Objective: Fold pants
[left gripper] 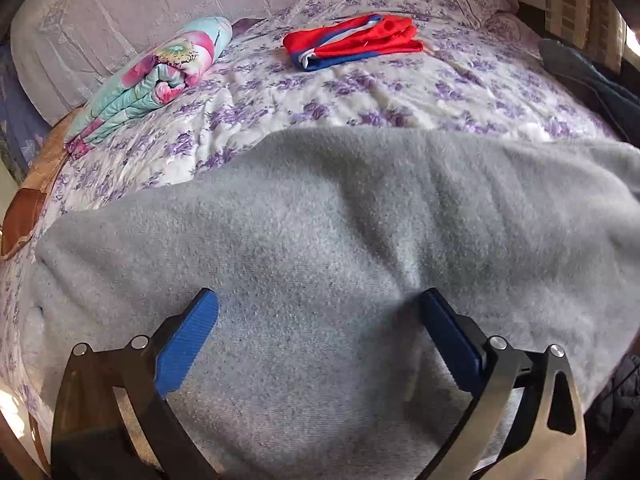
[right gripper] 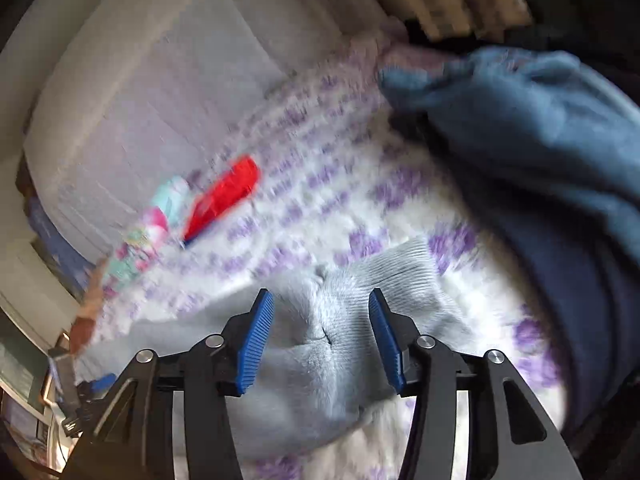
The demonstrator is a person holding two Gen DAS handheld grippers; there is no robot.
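Note:
Grey fleece pants [left gripper: 340, 208] lie spread across the near part of a bed with a purple-flowered cover [left gripper: 360, 96]. My left gripper [left gripper: 319, 296] hovers over the pants, its blue-padded fingers wide apart and nothing pinched between them. In the blurred right wrist view, the pants [right gripper: 320, 360] bunch up below my right gripper [right gripper: 319, 294], and their ribbed end [right gripper: 404, 268] lies just past the fingertips. The right jaws stand apart, and the pads do not press on the cloth.
A folded red and blue garment [left gripper: 352, 40] lies at the far middle of the bed. A rolled floral quilt [left gripper: 160, 76] sits at the far left against a pale cushioned back [left gripper: 120, 12]. Dark blue cloth [right gripper: 540, 128] is heaped at the right edge.

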